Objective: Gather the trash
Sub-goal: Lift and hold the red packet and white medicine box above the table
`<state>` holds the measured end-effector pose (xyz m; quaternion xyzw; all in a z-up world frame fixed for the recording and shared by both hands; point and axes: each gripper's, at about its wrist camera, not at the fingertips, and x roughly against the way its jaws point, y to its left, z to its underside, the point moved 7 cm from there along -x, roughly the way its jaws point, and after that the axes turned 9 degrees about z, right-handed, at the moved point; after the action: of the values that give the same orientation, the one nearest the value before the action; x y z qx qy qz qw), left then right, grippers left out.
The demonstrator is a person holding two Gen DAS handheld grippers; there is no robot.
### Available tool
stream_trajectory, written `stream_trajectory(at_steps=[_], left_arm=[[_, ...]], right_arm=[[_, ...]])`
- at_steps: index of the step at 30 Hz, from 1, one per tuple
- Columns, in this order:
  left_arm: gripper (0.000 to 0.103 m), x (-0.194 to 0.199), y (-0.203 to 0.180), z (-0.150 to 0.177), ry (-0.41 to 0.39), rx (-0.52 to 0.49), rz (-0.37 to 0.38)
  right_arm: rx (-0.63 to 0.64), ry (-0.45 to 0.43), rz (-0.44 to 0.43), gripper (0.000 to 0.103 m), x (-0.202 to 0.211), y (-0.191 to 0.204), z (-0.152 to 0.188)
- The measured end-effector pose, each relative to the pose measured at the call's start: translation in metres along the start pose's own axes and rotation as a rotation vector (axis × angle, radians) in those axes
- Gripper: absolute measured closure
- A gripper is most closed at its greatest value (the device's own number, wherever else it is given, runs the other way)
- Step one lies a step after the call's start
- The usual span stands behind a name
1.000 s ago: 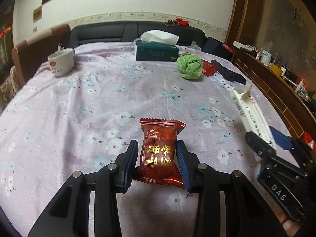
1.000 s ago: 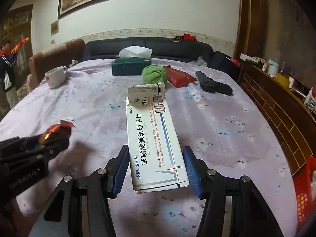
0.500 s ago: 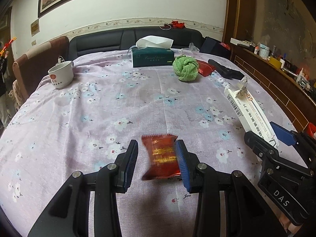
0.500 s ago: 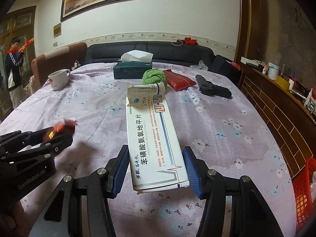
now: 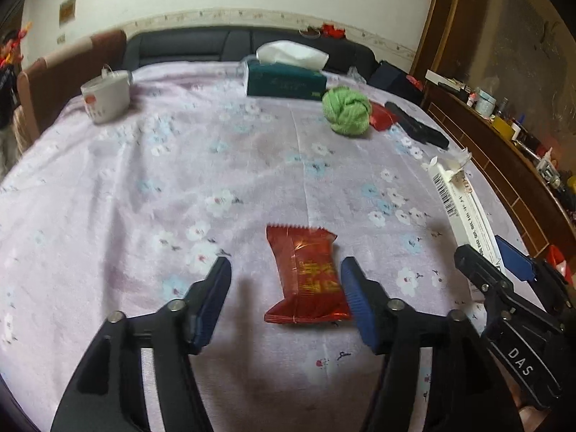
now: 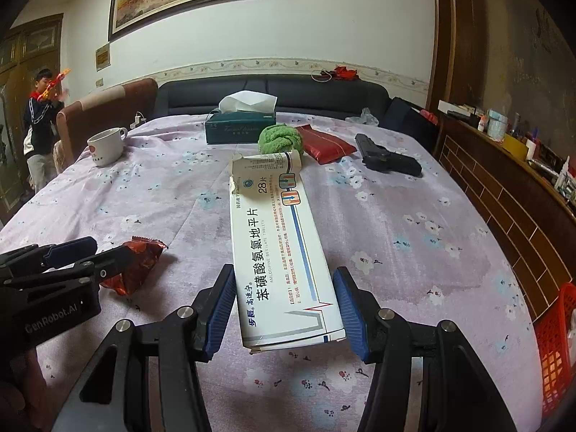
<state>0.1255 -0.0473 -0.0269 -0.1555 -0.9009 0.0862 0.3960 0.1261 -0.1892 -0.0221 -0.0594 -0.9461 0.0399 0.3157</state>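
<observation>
A red snack wrapper (image 5: 306, 277) lies flat on the purple flowered tablecloth (image 5: 144, 187), by the right finger of my left gripper (image 5: 284, 280), which is open. The wrapper also shows in the right wrist view (image 6: 135, 266), beside the left gripper (image 6: 68, 255). My right gripper (image 6: 282, 300) is shut on a long white medicine box (image 6: 279, 252) with a torn far end, held above the cloth. The box (image 5: 464, 212) and right gripper (image 5: 504, 262) show at the right of the left wrist view.
A white cup (image 6: 106, 145), a green tissue box (image 6: 241, 127), a green cloth ball (image 6: 280, 138), a red pouch (image 6: 325, 147) and a black toy pistol (image 6: 387, 158) stand farther back. A red basket (image 6: 556, 345) sits off the table's right edge. A boy (image 6: 41, 133) stands far left.
My left gripper has opened and let go of the red wrapper, which dropped onto the cloth. The right gripper keeps holding the medicine box.
</observation>
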Motion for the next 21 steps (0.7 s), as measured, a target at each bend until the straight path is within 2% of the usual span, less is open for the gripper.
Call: stream_trajectory(at_steps=[4,7,9,12,17,21], left_arm=[[0.042,-0.011,-0.006,0.005,0.043,-0.032,-0.002],[0.059,-0.014,-0.004,0.006,0.052,-0.014,0.020],[0.060,-0.013,-0.003,0.005,0.046,-0.007,0.019],[0.060,-0.008,0.000,0.003,0.017,0.004,0.012],[0.060,0.011,0.002,-0.008,-0.079,-0.023,-0.052],[0.059,0.015,-0.001,-0.011,-0.102,-0.053,-0.079]], right_arm=[[-0.015,0.004,-0.010,0.044,0.000,-0.003,0.000],[-0.017,0.000,-0.016,0.044,0.002,-0.003,-0.001],[-0.016,-0.002,-0.024,0.044,0.003,-0.002,0.000],[-0.014,-0.009,-0.027,0.044,0.006,-0.001,-0.001],[-0.016,-0.020,-0.025,0.044,0.008,-0.002,-0.002],[-0.011,-0.020,-0.019,0.044,0.007,-0.001,-0.002]])
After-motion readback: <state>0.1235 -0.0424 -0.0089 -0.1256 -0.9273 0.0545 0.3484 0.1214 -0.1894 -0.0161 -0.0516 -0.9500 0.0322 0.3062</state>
